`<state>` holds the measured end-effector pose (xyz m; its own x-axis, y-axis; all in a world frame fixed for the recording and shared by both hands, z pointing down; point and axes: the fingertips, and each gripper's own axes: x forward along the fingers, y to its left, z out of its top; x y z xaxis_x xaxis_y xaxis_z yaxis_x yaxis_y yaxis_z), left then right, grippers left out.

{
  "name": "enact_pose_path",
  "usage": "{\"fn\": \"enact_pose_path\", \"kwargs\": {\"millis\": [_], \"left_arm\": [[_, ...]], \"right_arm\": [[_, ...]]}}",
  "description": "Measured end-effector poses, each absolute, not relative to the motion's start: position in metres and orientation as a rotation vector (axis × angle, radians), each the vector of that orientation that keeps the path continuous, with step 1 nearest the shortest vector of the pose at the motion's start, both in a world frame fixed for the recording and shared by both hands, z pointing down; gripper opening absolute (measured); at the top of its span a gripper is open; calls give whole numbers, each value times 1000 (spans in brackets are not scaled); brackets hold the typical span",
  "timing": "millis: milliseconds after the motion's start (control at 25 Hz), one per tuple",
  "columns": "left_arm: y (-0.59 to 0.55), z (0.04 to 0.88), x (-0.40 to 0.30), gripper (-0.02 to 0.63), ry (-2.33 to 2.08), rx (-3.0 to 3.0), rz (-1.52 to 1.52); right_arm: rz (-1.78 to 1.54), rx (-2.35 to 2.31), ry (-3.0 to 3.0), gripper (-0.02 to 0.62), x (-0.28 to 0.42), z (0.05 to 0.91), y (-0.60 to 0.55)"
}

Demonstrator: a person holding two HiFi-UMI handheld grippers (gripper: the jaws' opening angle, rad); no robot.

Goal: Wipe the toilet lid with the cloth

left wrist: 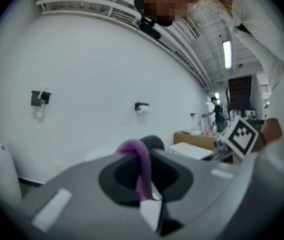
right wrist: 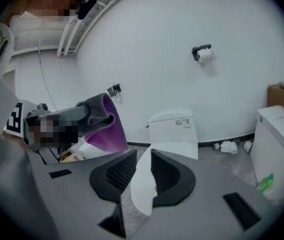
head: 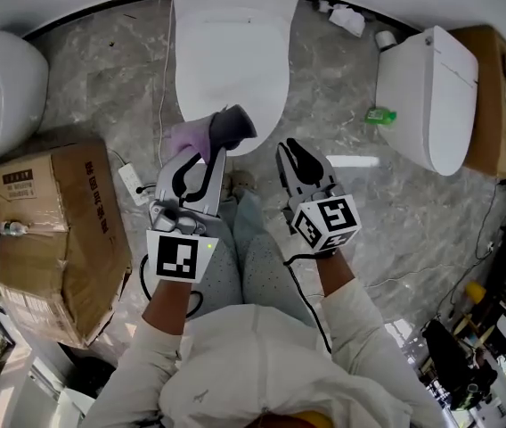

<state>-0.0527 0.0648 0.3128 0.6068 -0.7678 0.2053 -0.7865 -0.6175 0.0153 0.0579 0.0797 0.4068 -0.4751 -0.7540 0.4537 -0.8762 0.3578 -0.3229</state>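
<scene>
Fingers of the left gripper are closed tight on a purple and grey cloth. A thin fold stands pinched between the pads, and the rest bunches loosely past the tips. In the head view that gripper holds the cloth at the centre of the frame, just over the near edge of the white toilet lid, which fills the upper middle. It cannot be told whether the cloth touches the lid. The right gripper, right of centre, has its jaws a narrow way apart and holds nothing; in its own view only the lid shows through the gap. The cloth looks soft, light and limp, so it should drape and fold as it is dragged. Its bunched end seems the part to press flat, and the grip near one edge looks firm enough for wiping. The lid looks hard, smooth and glossy, probably slippery under the cloth, and it is shut, so the bowl beneath is hidden. At the lower left sits a large cardboard box, closed, with what seems a small bottle lying on top; what is inside cannot be seen. A second box stands at the upper right edge, with small items on it too indistinct to name. A green bottle lies on the marble floor beside another toilet on the right.
</scene>
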Motion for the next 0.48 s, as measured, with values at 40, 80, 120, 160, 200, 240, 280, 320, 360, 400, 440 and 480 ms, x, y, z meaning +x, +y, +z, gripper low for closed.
{"fn": "enact_pose_path", "kwargs": {"millis": [40,80,120,160,200,240,280,320,360,400,440,480], "left_arm": [[65,318,-53,23,-1323,2715,272],[65,323,-53,23,-1324,2707,275],[66,329,-53,23,-1322,2702,284],[66,334,-54,23,-1318,2705,300],[65,338,-54,23,-1315,2714,315],[63,341,-54,23,-1314,2725,324],[60,343,-54,23,-1316,2734,325],[57,346,-54,23,-1321,2739,319],[56,348,-54,23,-1327,2742,311],[54,351,-53,23,-1334,2743,302],[53,355,-53,23,-1341,2745,293],[53,358,-52,23,-1347,2746,286]], "right_arm": [[824,1443,-2389,97,57,420,80],[858,1427,-2383,103,56,433,79],[888,1417,-2373,103,55,447,80],[915,1410,-2362,103,54,459,80],[940,1405,-2352,103,54,471,80],[962,1403,-2341,103,53,482,79],[978,1403,-2326,104,54,493,78],[988,1404,-2309,104,55,503,77],[995,1404,-2292,106,57,513,76],[1004,1403,-2274,107,59,524,77],[1018,1402,-2258,109,61,536,77],[1038,1402,-2243,114,63,547,78]]}}
